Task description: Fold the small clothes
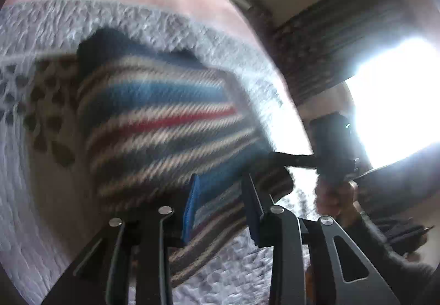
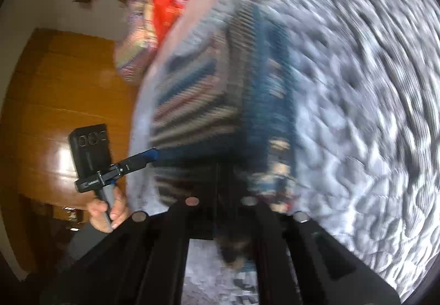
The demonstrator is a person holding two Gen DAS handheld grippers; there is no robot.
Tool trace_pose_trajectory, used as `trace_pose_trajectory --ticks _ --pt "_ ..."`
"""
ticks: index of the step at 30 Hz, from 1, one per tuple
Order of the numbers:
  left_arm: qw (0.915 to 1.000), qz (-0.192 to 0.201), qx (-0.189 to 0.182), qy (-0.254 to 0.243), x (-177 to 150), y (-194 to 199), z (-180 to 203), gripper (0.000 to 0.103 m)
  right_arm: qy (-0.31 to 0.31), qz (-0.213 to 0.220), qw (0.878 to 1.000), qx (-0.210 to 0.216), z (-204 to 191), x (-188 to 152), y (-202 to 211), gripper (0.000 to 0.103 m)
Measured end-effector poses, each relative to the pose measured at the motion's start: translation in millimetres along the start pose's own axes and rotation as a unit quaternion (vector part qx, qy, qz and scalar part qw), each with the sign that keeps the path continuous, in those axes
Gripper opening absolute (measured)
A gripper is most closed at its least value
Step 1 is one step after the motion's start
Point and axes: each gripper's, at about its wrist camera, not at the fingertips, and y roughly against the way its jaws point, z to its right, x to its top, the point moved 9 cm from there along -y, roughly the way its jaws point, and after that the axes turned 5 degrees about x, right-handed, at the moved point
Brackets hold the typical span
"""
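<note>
Clearly, no writing can be read through the blur. Over the grey quilted bedspread (image 1: 82,19), the left tongs (image 1: 220,203) clamp the edge of a small knitted garment striped in blue, red, white and brown (image 1: 159,118). The right tongs (image 2: 220,184) look closed on the same garment's dark blue edge, both lifting it.

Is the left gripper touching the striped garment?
Touching. The left wrist view shows the striped garment pinched between the left gripper jaws.
</note>
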Motion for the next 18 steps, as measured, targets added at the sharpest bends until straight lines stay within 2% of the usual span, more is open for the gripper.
trace_pose_trajectory --ticks 1,2,4,5,6,7,9,10,11,13,14,15,16,17,18 --pt "1.0 -0.005 0.006 0.002 -5 -6 -7 0.017 -0.008 0.003 1.0 0.002 3 0 -1 0.0" --pt "0.9998 -0.005 0.014 0.014 -8 -8 -16 0.001 -0.012 0.008 1.0 0.002 6 1 2 0.0" --pt "0.9995 0.003 0.004 0.033 -7 1 -17 0.001 -0.009 0.024 1.0 0.001 -3 0 15 0.0" --pt "0.9993 0.008 -0.007 0.037 -8 9 -13 0.01 -0.004 0.028 0.999 0.016 -14 -4 22 0.005" --pt "0.9993 0.013 -0.018 0.032 -11 17 -8 0.025 0.002 0.028 0.999 0.026 -22 -8 27 0.006" --pt "0.9995 0.014 -0.019 0.022 -16 22 -4 0.029 0.012 0.023 0.999 0.036 -30 -15 30 0.006" --pt "1.0 0.004 0.006 0.006 -29 21 -10 0.029 0.013 0.011 1.0 0.014 -21 -23 25 0.002" --pt "0.9999 0.0 0.01 0.008 -30 17 -14 0.027 0.001 0.0 1.0 -0.012 -4 -27 17 0.0" --pt "0.9998 -0.004 0.011 0.015 -31 12 -18 0.02 -0.008 -0.012 1.0 -0.028 10 -31 10 0.0" --pt "0.9997 -0.003 0.013 0.021 -34 15 -20 0.019 -0.008 -0.011 0.999 -0.03 13 -33 13 0.0" --pt "0.9997 -0.001 0.013 0.022 -35 20 -18 0.025 -0.001 -0.004 1.0 -0.025 5 -31 19 0.0" --pt "0.9997 0.006 0.004 0.022 -35 29 -13 0.045 0.005 0.007 1.0 -0.017 -1 -27 28 0.002" --pt "0.9997 0.013 -0.001 0.019 -37 37 -11 0.059 0.003 0.022 1.0 -0.017 -2 -17 39 0.005" --pt "0.9996 0.02 0.009 0.018 -40 46 -13 0.083 -0.003 0.032 0.999 -0.021 2 -11 49 0.011" --pt "0.9992 0.026 0.023 0.02 -46 54 -19 0.082 -0.017 0.044 0.999 -0.027 10 -3 61 0.025"
